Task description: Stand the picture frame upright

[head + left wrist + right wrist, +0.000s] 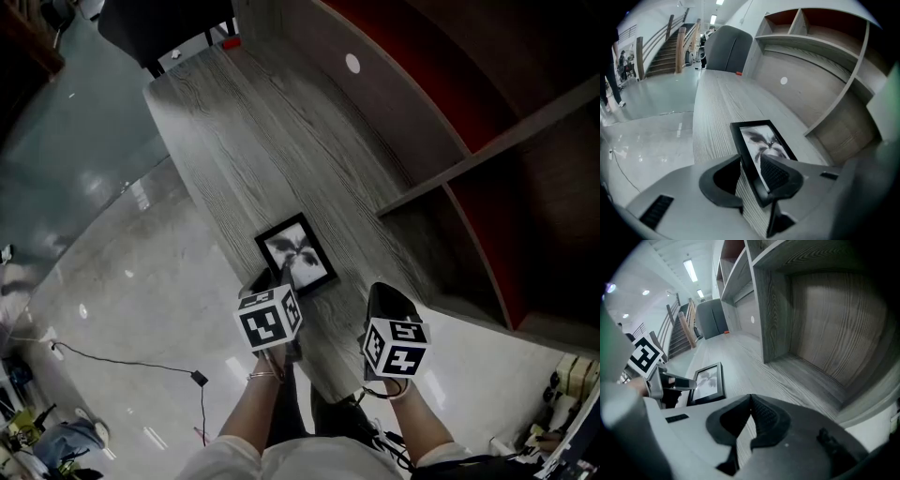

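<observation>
On my left is the glossy pale grey floor point(103, 281), with a thin black cable point(131, 360) on it and a staircase point(663, 51) far behind. Beside the floor runs the long grey wood-grain counter point(281, 131). The black rectangular picture frame point(297, 253) lies face up near its close end. My left gripper point(752, 164) has its jaws apart around the frame's near edge, with a gap on one side. My right gripper point(749, 401) has its jaws closed together and holds nothing. At the right stands the open wooden shelf unit point(487, 150), and its compartments have reddish inner walls.
</observation>
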